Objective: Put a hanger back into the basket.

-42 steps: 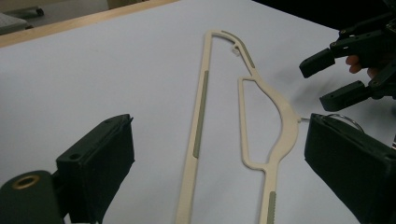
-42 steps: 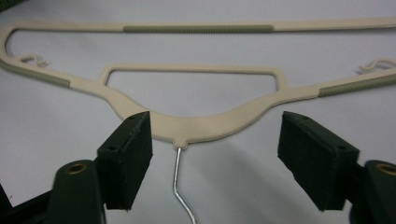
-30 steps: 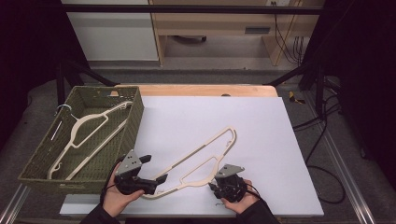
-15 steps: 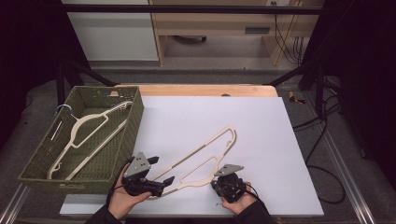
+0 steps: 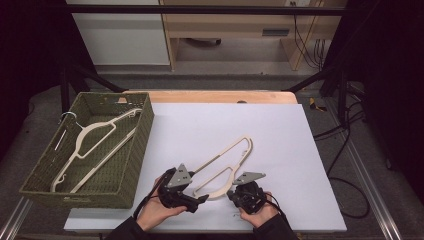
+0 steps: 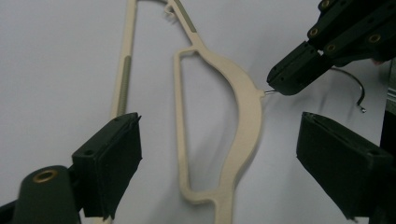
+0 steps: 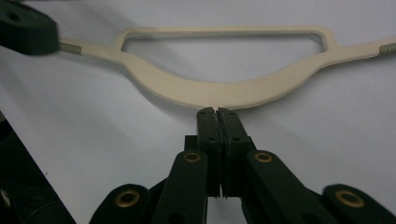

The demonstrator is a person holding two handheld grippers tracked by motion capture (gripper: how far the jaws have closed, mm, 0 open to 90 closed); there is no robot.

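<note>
Cream hanger (image 5: 222, 167) lies flat on worktop (image 5: 300, 150), light, stiff, slick plastic. Its wire hook (image 6: 359, 93) is pinched at the base by right gripper (image 7: 217, 114), jaws pressed together; left gripper (image 6: 219, 154) jaws spread, just closing slightly, astride the shoulder, best gripped there.

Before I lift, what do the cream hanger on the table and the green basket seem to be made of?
Cream flat hanger on the white table: looks like moulded plastic with a matte, even surface; its thin hook looks like bare metal wire. Olive-green rectangular basket: woven walls with a ribbed texture, probably wicker or woven synthetic fibre.
</note>
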